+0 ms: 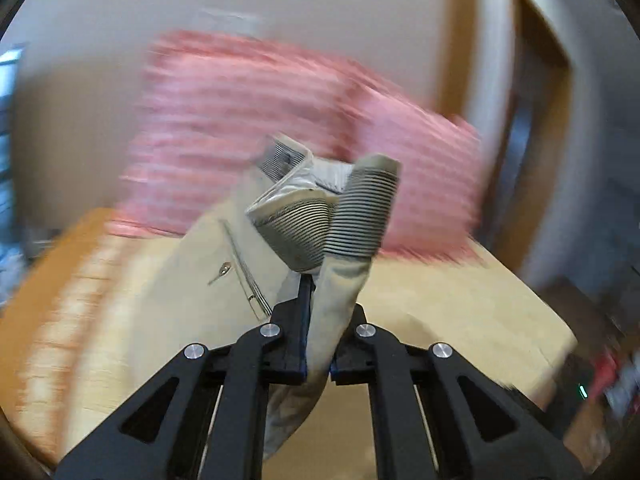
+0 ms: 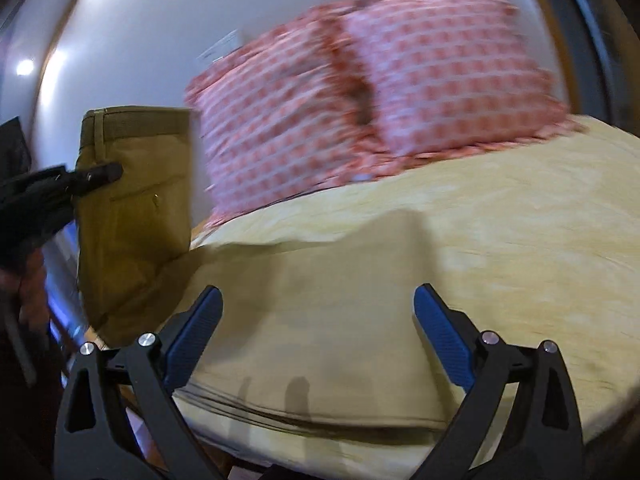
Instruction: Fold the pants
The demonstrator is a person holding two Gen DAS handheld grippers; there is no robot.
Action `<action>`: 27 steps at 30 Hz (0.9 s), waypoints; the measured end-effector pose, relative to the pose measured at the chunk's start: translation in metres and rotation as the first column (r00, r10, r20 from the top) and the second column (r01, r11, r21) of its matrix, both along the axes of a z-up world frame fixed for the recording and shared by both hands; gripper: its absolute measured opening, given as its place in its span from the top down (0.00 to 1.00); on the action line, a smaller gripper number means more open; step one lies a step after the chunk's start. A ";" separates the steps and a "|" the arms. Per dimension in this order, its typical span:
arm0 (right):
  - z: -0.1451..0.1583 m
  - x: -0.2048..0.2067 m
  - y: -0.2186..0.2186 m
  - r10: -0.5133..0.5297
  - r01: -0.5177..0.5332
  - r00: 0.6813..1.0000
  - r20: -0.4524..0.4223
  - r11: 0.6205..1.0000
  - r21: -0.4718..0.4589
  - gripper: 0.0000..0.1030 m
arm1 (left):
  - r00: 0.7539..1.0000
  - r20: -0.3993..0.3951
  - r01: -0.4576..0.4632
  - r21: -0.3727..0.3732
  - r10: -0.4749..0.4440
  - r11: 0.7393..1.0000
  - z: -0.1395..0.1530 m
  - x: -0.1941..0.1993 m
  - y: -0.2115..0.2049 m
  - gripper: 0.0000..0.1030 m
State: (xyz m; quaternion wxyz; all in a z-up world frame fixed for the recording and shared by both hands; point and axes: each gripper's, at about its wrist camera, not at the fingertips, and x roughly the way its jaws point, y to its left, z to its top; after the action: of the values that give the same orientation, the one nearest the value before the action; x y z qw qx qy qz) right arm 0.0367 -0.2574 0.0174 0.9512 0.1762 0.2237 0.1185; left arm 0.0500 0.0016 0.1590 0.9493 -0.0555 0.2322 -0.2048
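Bed with pale yellow woven cover (image 2: 460,248): lying broad and flat, taking up most of the room ahead of both grippers.

Two pink-and-white checked pillows (image 2: 372,100): leaning side by side at the head of the bed, blurring in both views.

Khaki cotton pants with a striped inner waistband (image 2: 134,200): hanging upright in the air at the bed's left side, waistband uppermost, a back pocket showing, lower cloth reaching down toward the bed's edge. The lifting-and-carrying step appears to be in hand; no fold is showing yet. By my judgement the next move is calling for the pants to be lowered onto the cover and spread, with the free gripper taking a second hold on the waistband.

Left black two-finger gripper (image 1: 316,320): pointing forward and slightly up, jaws pressing together on the pants at the waistband, cloth bunching between them and draping down past the linkage.

Right black gripper with blue ridged pads (image 2: 318,336): hovering low over the near end of the bed, aiming toward the pillows, jaws standing wide apart and holding nothing, well apart from the pants.
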 end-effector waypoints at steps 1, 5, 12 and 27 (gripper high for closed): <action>-0.002 -0.002 -0.010 -0.028 0.028 1.000 -0.007 1.000 0.010 0.06 | 0.998 -0.027 0.058 0.027 -0.058 0.998 -0.012 0.000 -0.023 0.95; -0.016 -0.013 -0.046 -0.116 0.118 0.992 -0.049 0.992 0.044 0.06 | 0.961 -0.211 0.214 0.163 -0.178 0.963 -0.090 0.004 -0.094 0.95; -0.021 -0.015 -0.072 -0.170 0.174 0.984 -0.051 0.982 0.070 0.06 | 0.977 -0.137 0.187 0.209 -0.161 0.960 -0.092 -0.016 -0.100 0.95; 0.029 -0.002 -0.049 0.020 -0.024 0.998 0.053 0.997 0.070 0.05 | 0.963 0.013 0.266 0.101 -0.269 0.959 -0.066 -0.071 -0.040 0.09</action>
State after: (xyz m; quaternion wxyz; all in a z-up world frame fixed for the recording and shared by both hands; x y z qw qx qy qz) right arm 0.0351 -0.3061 0.0463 0.9486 0.2039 0.1965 0.1414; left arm -0.0208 -0.0380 0.0926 0.9175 0.0260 0.2347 -0.3202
